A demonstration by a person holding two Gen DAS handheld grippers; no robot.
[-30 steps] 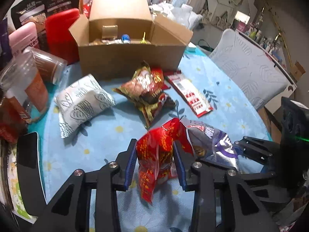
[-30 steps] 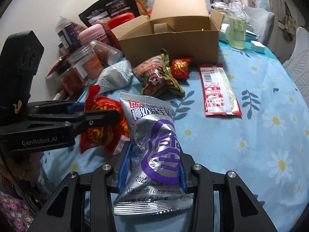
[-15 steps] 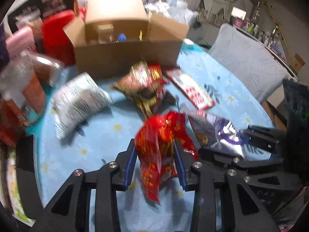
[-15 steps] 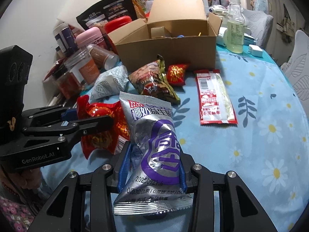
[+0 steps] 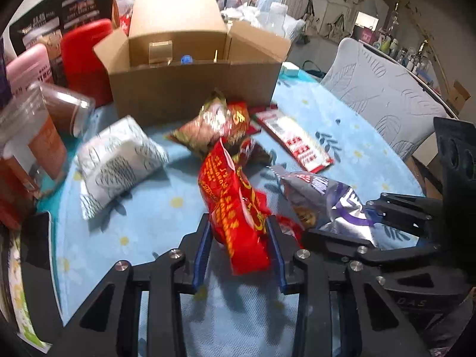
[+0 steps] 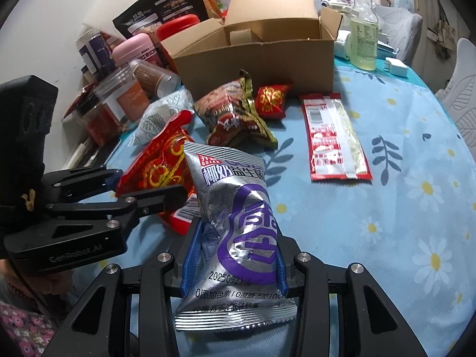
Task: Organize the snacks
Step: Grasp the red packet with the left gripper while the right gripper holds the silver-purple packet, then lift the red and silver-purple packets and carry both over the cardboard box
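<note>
My left gripper (image 5: 239, 247) is shut on a red snack packet (image 5: 235, 205), held above the table; it also shows in the right wrist view (image 6: 160, 163). My right gripper (image 6: 233, 255) is shut on a silver and purple snack bag (image 6: 238, 223), seen in the left wrist view (image 5: 324, 199) just right of the red packet. An open cardboard box (image 5: 193, 86) stands at the back of the table (image 6: 261, 56). In front of it lie a brown-red snack bag (image 6: 235, 113), a small red packet (image 6: 272, 101), a long red-white packet (image 6: 333, 136) and a white patterned pack (image 5: 119, 157).
Jars and canisters (image 6: 119, 89) crowd the left side of the blue flowered tablecloth (image 6: 401, 208). A bottle of pale liquid (image 6: 363, 38) stands right of the box. A white chair (image 5: 383, 101) is at the table's right edge.
Both grippers have risen and moved forward toward the box with their packets held. The red packet has swung more upright in the left gripper.
</note>
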